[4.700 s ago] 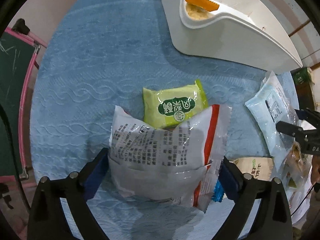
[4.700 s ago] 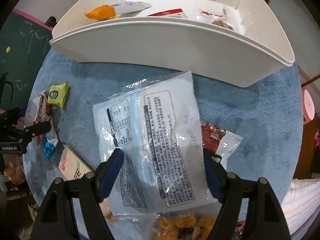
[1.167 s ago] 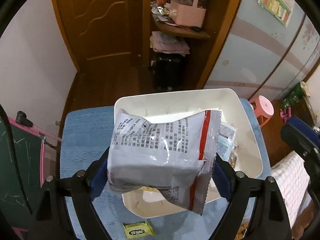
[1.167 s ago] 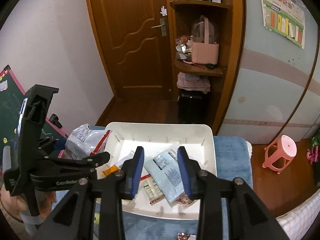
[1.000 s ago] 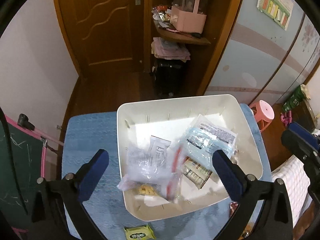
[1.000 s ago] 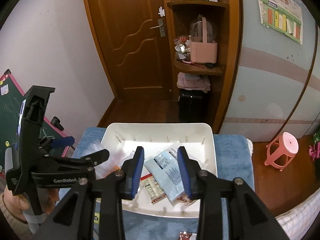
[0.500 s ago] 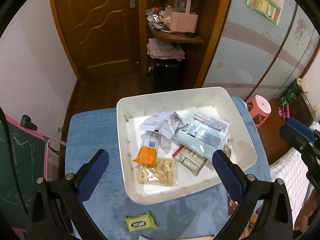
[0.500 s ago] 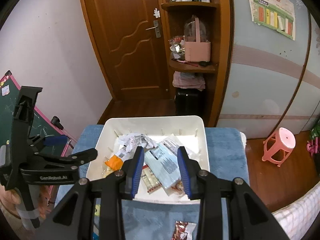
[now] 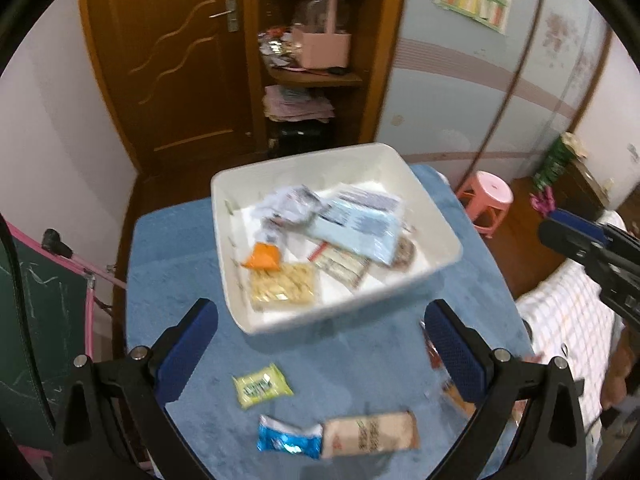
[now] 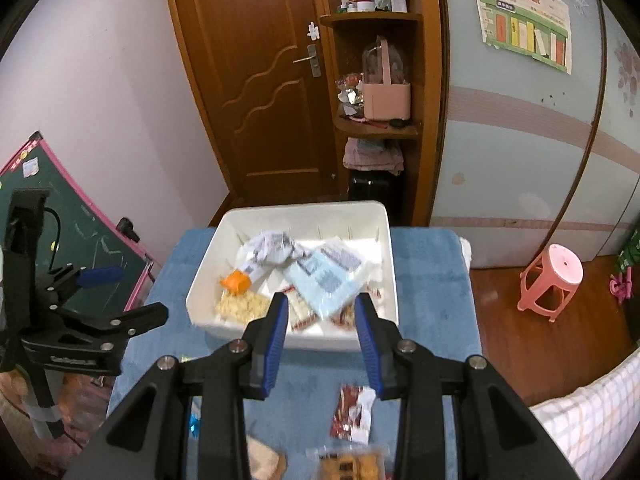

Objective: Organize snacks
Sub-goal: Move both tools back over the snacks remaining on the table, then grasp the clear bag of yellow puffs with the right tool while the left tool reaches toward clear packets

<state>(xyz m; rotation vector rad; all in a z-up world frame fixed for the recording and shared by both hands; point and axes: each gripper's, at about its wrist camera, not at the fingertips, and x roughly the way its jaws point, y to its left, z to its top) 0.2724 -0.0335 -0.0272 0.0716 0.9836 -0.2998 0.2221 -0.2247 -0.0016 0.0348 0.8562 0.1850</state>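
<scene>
Above the blue-covered tabletop (image 10: 432,272), the right tool (image 10: 322,334) hangs empty with its blue pads apart, pointing at a white bin (image 10: 384,240) of snack packets, while the left tool (image 10: 100,296) shows at left.

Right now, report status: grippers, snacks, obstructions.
Left gripper open, empty. Right gripper open, empty. White bin holds several packets; green snack remains on blue cloth. Nothing blocking.

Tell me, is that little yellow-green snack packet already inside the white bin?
No, the yellow-green packet lies on the blue tablecloth in front of the white bin, not inside it.
</scene>
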